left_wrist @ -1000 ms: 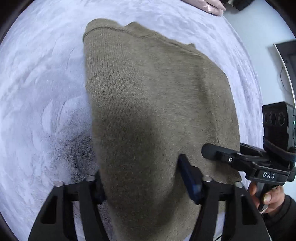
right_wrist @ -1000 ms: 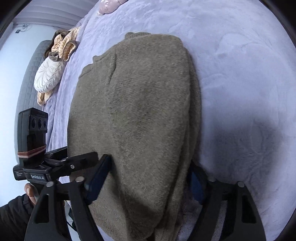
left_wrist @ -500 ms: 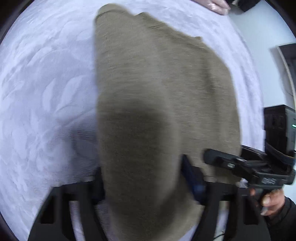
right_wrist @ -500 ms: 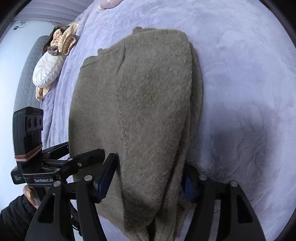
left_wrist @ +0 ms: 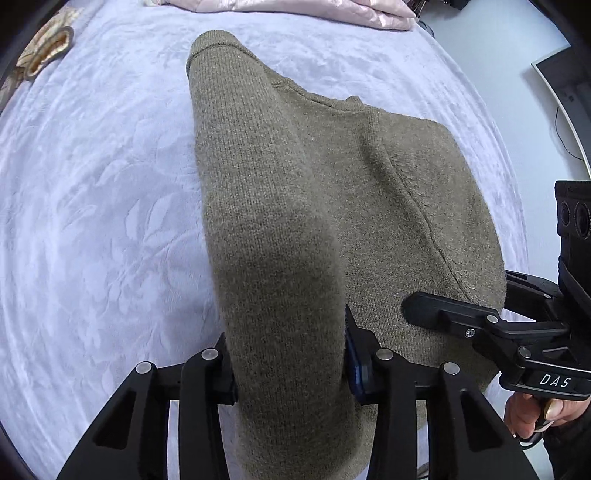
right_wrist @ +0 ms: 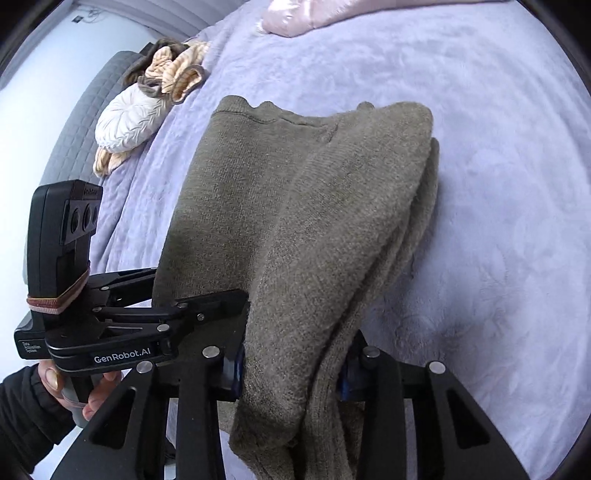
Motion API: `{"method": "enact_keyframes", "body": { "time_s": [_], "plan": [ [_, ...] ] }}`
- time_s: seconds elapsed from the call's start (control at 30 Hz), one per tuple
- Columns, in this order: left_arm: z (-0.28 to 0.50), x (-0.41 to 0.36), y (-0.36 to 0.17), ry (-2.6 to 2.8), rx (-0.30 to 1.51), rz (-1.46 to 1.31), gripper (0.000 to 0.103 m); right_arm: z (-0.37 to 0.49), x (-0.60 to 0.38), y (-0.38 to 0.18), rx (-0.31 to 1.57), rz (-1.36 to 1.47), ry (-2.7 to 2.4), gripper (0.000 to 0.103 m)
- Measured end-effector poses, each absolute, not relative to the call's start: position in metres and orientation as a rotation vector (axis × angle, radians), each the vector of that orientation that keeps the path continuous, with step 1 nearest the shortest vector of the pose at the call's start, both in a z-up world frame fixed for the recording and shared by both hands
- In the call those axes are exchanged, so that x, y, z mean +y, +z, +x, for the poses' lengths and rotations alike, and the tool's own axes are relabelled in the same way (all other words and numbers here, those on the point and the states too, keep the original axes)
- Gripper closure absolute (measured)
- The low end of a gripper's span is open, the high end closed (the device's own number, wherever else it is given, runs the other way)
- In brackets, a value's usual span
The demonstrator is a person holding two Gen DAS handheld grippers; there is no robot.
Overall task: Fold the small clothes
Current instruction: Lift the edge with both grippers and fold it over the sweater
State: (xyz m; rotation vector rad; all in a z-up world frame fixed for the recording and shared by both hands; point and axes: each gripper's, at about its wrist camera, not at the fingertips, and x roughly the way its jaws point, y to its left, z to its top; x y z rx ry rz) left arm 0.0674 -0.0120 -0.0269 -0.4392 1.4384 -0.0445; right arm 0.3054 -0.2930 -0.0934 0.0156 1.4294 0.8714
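Two grippers hold the near edge of an olive-brown knitted sweater (left_wrist: 332,206) that lies on a lilac plush bedspread (left_wrist: 96,229). In the left wrist view the left gripper (left_wrist: 290,363) has a thick fold of the knit bunched between its black fingers, jaws closing on it; the fabric hides the pads almost wholly, with only a blue edge showing on one side. The right gripper (right_wrist: 293,365) likewise has its jaws closing on a doubled-over bundle of the sweater, whose hem runs out of frame at the bottom. How many layers sit in either grip cannot be made out. The knit is fuzzy, with a ribbed neckline at the far end and a seam curving along one side. The bedspread carries an embossed leaf pattern. Far off lie a pale pink satin quilt (right_wrist: 317,14), cut off by the frame, and a white cable-knit garment (right_wrist: 127,122) beside a ruffled peach piece (right_wrist: 173,70).
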Motion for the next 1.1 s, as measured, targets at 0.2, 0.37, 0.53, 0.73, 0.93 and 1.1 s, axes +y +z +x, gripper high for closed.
{"method": "enact_keyframes", "body": {
  "time_s": [0.2,0.37,0.53,0.73,0.93,1.1],
  "plan": [
    [0.032,-0.017,0.003,0.014,1.421,-0.438,0.06,0.284,-0.293,-0.063,1.397,-0.021,0.912,0.063],
    [0.015,-0.042,0.016,0.057,1.425,-0.439,0.06,0.258,-0.296,-0.046,1.396,-0.038,0.95,0.063],
    [-0.016,-0.048,0.023,0.058,1.431,-0.439,0.06,0.226,-0.304,-0.037,1.409,-0.044,0.971,0.063],
    [-0.042,-0.052,0.025,0.032,1.438,-0.441,0.06,0.187,-0.308,-0.031,1.424,-0.057,0.95,0.063],
    [-0.064,-0.049,0.025,-0.001,1.443,-0.445,0.06,0.155,-0.306,-0.027,1.43,-0.068,0.913,0.064],
    [-0.077,-0.044,0.024,-0.028,1.444,-0.438,0.06,0.135,-0.303,-0.025,1.425,-0.079,0.884,0.064]
  ]
}}
